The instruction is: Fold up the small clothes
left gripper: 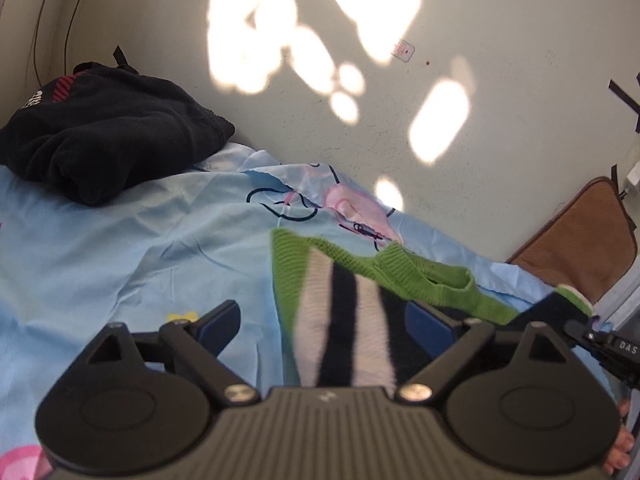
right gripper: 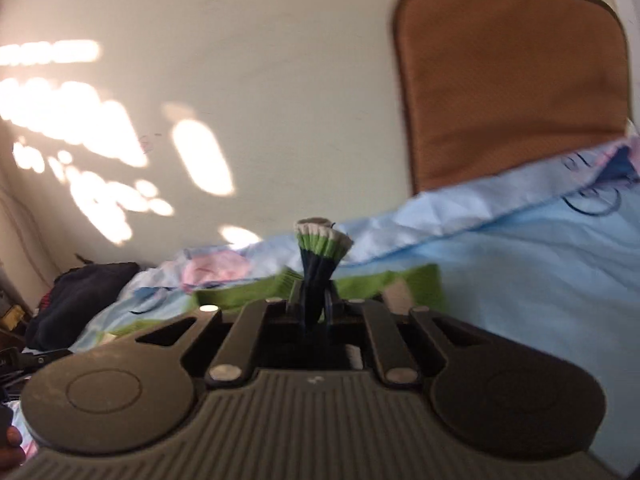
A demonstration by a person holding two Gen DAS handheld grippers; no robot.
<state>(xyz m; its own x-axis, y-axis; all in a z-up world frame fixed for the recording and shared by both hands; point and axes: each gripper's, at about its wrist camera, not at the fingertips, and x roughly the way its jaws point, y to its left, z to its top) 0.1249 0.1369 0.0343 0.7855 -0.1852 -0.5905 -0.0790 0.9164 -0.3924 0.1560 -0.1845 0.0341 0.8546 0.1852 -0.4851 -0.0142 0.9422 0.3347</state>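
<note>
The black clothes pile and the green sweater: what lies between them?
Only bare blue bedsheet between the black pile and the sweater, seen in the left wrist view.

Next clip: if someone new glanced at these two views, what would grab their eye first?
Probably the striped sweater with green trim, spread on the light blue cartoon bedsheet between the wide-open fingers of the left gripper. Next, the right gripper, shut on the sweater's bunched cuff, which sticks up past its fingers. A dark clothes pile sits far left against the sun-dappled wall.
</note>
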